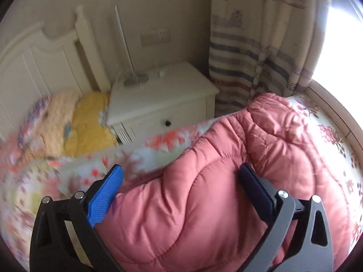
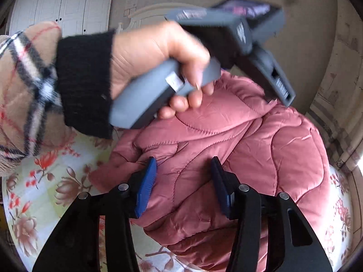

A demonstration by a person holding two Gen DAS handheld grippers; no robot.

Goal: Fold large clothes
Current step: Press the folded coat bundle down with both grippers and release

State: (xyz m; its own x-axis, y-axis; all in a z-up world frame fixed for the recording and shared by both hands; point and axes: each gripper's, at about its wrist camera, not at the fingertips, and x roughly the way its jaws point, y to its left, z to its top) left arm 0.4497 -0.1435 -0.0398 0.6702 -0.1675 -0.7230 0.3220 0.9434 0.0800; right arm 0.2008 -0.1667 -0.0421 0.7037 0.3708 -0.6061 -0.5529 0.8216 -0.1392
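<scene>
A pink quilted jacket (image 1: 204,192) lies bunched in puffy folds on a bed covered by a flowered sheet (image 1: 56,181). The left gripper (image 1: 180,181) hangs over the near part of the jacket with its jaws spread wide, one blue pad (image 1: 105,195) out over the sheet at the jacket's edge and the other over the padded cloth, and nothing is pinched between them. In the right wrist view the right gripper (image 2: 183,181) points down at the jacket (image 2: 249,147) with its jaws partly apart; the quilted cloth fills the gap between the pads, but the pads do not seem to press on it, so it looks open rather than clamped. Above it in the same view a hand (image 2: 158,52) in a black cuff and a checked sleeve (image 2: 25,86) holds the grey handle of the other tool above the far part of the jacket. Beyond the bed stand a white nightstand (image 1: 158,99), a white headboard (image 1: 34,63) and a striped curtain (image 1: 245,63), with a yellow blanket (image 1: 88,122) heaped beside the nightstand.
</scene>
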